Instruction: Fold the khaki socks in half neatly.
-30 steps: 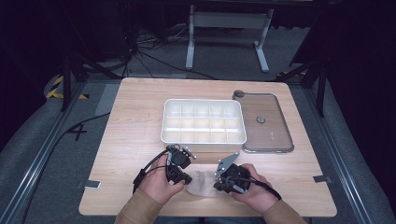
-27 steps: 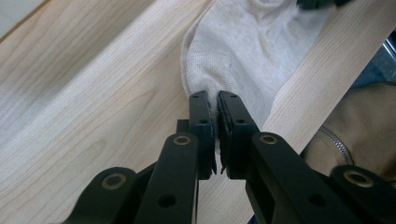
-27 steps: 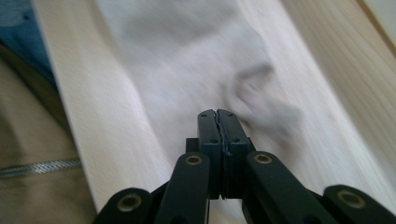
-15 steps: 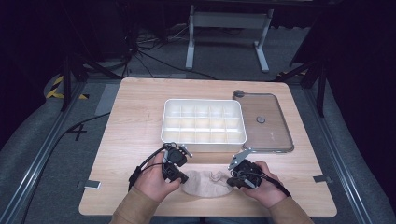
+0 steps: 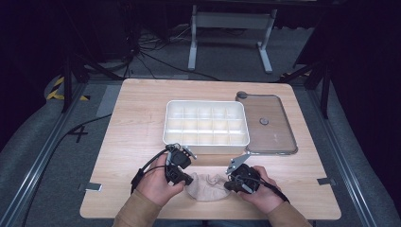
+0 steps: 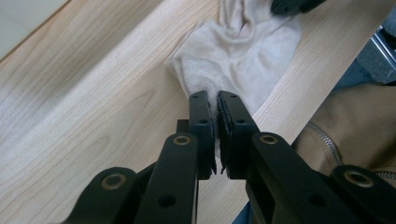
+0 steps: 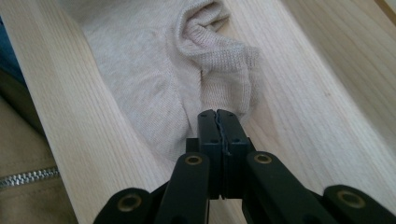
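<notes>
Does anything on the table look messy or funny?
Only the beige sock near the front edge of the table: it lies crumpled, pinched at each end by the left gripper and right gripper. The white divided box and its clear lid sit neatly.

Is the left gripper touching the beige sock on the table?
Touching. In the left gripper view, the left gripper has its jaws closed on an edge of the sock, with the fabric pinched between them.
</notes>
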Motion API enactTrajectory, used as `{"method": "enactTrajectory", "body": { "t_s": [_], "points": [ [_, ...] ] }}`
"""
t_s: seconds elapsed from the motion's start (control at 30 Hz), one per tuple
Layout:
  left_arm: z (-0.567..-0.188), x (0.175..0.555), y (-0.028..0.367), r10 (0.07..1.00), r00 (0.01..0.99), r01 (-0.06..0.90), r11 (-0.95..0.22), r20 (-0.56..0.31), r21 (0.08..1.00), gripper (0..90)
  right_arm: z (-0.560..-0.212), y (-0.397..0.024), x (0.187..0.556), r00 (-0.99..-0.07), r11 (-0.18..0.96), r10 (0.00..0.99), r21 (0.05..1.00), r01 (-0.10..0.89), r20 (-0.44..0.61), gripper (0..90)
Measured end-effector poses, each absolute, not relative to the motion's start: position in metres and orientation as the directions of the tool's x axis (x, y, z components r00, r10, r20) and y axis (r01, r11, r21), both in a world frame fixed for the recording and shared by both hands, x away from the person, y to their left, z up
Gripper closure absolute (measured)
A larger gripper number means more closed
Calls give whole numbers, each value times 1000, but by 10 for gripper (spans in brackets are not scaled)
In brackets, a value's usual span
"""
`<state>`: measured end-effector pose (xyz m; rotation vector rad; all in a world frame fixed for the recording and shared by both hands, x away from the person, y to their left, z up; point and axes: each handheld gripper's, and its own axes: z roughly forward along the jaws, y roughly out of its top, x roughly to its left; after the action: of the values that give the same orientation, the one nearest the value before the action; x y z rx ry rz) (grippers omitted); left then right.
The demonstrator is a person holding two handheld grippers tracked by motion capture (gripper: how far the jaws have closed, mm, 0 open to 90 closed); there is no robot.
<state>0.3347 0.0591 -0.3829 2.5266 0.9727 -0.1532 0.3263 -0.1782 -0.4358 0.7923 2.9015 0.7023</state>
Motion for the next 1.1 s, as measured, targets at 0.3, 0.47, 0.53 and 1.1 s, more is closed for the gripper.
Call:
{"method": "enactTrajectory", "body": {
  "t_s": [0.3, 0.47, 0.53, 1.1],
  "points": [
    [-381, 331, 47, 590, 770, 636, -675, -244, 375, 847, -438, -169, 322, -863, 749, 500, 464, 473, 73, 898],
    [-381, 331, 36, 570, 784, 618, -685, -246, 385, 847, -439, -169, 320, -863, 747, 501, 469, 471, 68, 898],
    [-382, 331, 30, 561, 790, 611, -689, -246, 390, 847, -439, -169, 320, -861, 745, 504, 470, 473, 67, 898],
    [-393, 333, 8, 533, 810, 585, -702, -245, 405, 846, -440, -171, 318, -858, 733, 508, 488, 475, 72, 898]
  ]
}}
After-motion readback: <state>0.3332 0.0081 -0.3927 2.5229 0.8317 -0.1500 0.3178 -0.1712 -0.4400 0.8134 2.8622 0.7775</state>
